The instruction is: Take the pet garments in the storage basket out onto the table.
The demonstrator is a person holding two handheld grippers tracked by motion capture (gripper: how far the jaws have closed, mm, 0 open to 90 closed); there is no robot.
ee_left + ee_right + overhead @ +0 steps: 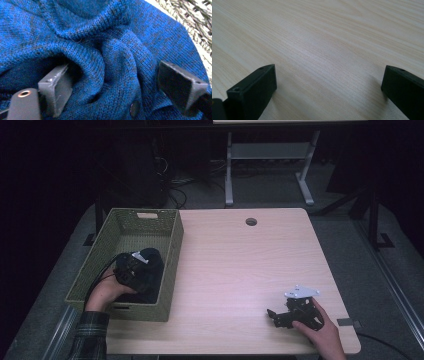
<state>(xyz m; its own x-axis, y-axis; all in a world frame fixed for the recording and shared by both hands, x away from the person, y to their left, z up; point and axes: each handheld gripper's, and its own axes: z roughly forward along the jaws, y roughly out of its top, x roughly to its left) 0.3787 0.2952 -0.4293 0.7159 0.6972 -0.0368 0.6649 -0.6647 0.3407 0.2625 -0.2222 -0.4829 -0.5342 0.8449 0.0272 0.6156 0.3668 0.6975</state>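
1. Blue knitted garment (107, 50) lies bunched in the near end of the woven basket (172, 251), at the table's (240, 270) left.
2. Left gripper (110, 87) is down in the knit, its jaws set wide astride a fold but not clamped; close them fully on that ridge, clear of the dark button (135, 108).
3. Lift straight up, clear of the basket wall.
4. Right gripper (272, 316) rests wide and empty at the near right; keep it there.

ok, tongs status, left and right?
Left tongs: open in the basket, jaws straddling a fold of the blue knit garment, not yet clamped.
Right tongs: open, nothing between them, low over the table.
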